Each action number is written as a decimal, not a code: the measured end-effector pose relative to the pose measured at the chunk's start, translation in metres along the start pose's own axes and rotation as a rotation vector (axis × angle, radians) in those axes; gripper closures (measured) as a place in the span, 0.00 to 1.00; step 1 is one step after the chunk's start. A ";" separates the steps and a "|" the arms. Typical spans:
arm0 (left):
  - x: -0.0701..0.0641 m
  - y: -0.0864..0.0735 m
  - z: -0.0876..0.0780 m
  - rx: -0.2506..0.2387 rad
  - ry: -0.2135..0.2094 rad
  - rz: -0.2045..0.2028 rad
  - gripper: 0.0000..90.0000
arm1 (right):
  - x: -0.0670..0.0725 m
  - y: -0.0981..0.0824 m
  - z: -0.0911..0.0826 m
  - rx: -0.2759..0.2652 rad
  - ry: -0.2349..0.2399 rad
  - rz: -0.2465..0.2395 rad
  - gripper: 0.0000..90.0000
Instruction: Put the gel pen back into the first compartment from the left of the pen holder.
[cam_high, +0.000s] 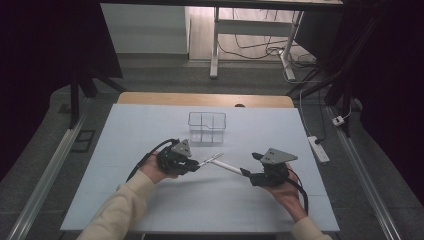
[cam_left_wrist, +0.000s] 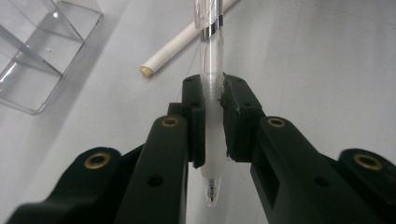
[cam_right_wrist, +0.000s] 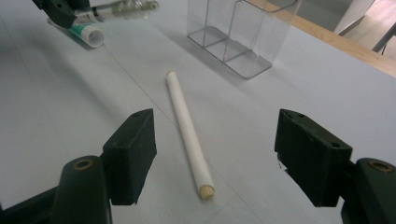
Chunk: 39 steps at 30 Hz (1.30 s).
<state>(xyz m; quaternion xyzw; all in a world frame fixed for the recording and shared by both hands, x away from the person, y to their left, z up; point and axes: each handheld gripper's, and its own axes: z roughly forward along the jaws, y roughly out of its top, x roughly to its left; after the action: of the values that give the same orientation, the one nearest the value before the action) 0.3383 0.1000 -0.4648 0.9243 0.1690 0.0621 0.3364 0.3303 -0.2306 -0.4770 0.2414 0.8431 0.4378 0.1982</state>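
We've got the clear bin (cam_high: 207, 127) sitting mid surface (cam_high: 150, 200), untouched. Right tool (cam_right_wrist: 215, 154) hangs released over the white stick (cam_right_wrist: 187, 126); a crooked close could roll it. Left tool (cam_left_wrist: 212, 119) is clenched on the pen (cam_left_wrist: 211, 60), whose slick barrel might slide out

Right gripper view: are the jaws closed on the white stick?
No, the right gripper stands open, its jaws apart on either side of the white stick lying on the table.

From my high view the white table (cam_high: 150, 130) is evenly lit while both frame edges fall to black, and my gripper views show soft shadows with blurred near jaws at bottom.
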 end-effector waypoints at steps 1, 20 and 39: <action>0.000 0.001 0.001 0.002 -0.001 0.003 0.88 | 0.001 0.001 0.001 -0.001 0.000 0.001 0.33; -0.005 0.009 0.010 0.020 -0.010 0.010 0.89 | 0.015 0.014 0.010 0.006 0.043 -0.057 0.34; -0.008 0.015 0.024 0.072 -0.005 -0.002 0.88 | 0.041 0.039 0.024 0.030 0.108 -0.156 0.35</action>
<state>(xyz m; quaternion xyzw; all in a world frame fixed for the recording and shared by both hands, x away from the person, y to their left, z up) 0.3403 0.0722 -0.4733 0.9359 0.1711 0.0533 0.3034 0.3199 -0.1723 -0.4628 0.1541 0.8752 0.4208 0.1823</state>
